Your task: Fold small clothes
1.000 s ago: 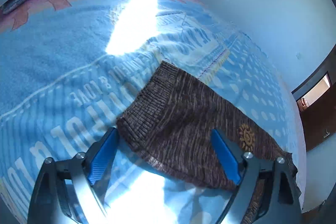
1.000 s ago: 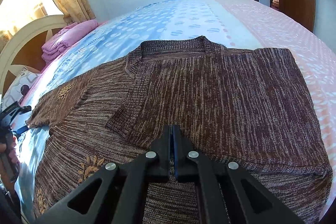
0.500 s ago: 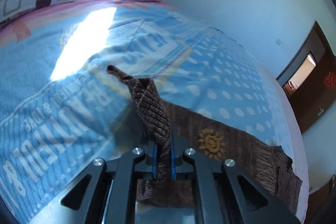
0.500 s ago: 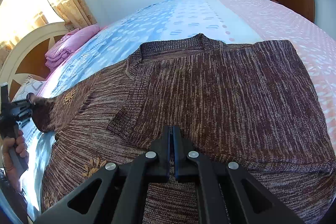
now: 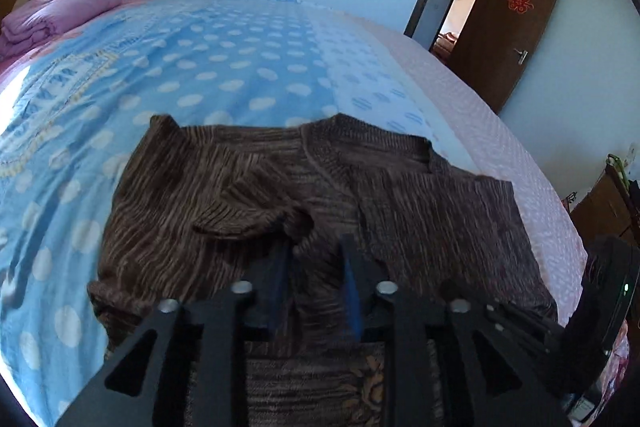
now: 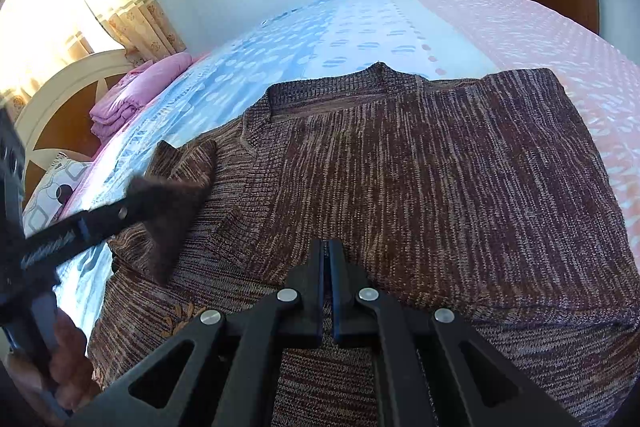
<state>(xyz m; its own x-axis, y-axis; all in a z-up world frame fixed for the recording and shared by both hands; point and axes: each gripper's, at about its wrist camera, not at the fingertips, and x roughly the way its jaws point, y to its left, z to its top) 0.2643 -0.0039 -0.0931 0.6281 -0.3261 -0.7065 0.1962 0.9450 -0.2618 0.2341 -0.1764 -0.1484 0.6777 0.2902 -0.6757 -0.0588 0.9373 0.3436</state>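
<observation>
1. I see the brown knitted sweater point(image 6: 420, 187) lying flat on the bed point(image 6: 520, 27), close to the near edge where I hold both grippers.
2. Its neckline point(image 6: 320, 95) points away from me, toward the far edge of the bed, and its hem runs under my right gripper; so its long axis goes from the near edge to the far edge.
3. One sleeve point(image 5: 248, 211) is folded in across the chest, its ribbed cuff toward the middle of the sweater; the body on the other side lies smooth and squared.
4. My left gripper point(image 5: 316, 267) hangs over that folded sleeve. Its fingers are opening, partly apart, with the knit right at their tips; the view is blurred and I cannot tell whether the pads press on it.
5. My right gripper point(image 6: 330, 267) points down over the lower middle of the sweater, fingers closed together with nothing between them.
6. A folded pink blanket point(image 6: 132, 99) and a patterned pillow point(image 6: 56, 187) sit by the headboard point(image 6: 64, 107), well apart from the sweater.
</observation>
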